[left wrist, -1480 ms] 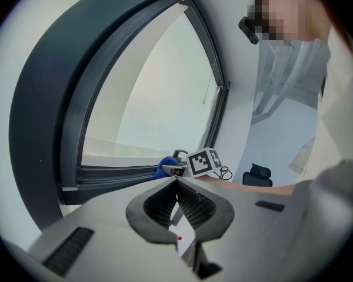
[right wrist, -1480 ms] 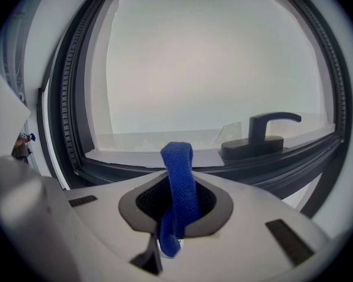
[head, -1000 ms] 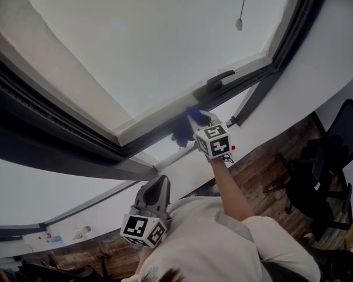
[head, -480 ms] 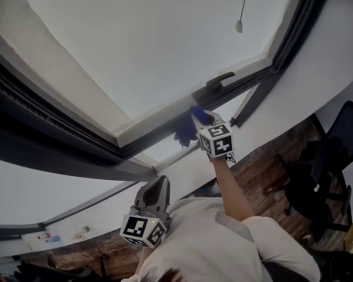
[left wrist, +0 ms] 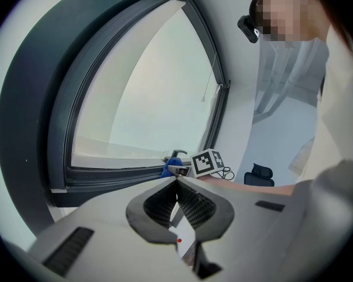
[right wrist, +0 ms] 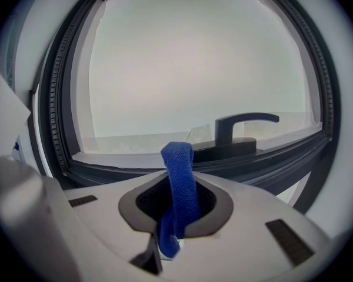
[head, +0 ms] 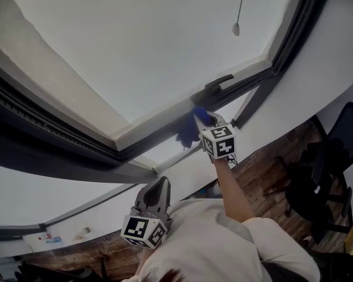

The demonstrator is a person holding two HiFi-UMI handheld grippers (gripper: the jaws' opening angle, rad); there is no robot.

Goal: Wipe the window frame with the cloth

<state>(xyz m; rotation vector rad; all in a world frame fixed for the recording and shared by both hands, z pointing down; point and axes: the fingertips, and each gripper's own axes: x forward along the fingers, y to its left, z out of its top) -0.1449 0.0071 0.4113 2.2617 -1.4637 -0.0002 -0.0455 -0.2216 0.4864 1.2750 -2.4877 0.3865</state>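
My right gripper (head: 199,117) is raised to the dark window frame (head: 159,131) and is shut on a blue cloth (head: 190,130), which hangs against the lower rail just left of the black window handle (head: 216,85). In the right gripper view the cloth (right wrist: 179,178) loops up out of the closed jaws in front of the handle (right wrist: 238,128) and the frame's lower rail (right wrist: 135,169). My left gripper (head: 159,183) hangs low near my chest, jaws shut and empty. From the left gripper view (left wrist: 177,180) the cloth (left wrist: 172,165) and the right gripper's marker cube (left wrist: 207,161) show ahead.
A blind cord with a weight (head: 237,27) hangs before the pane. A white sill (head: 182,163) runs under the frame. Black office chairs (head: 326,169) stand on the wooden floor at the right. Small bottles (head: 53,238) sit on a ledge at the lower left.
My right gripper with the cloth has slid to the right along the lower rail, closer to the handle. The left gripper has stayed put.
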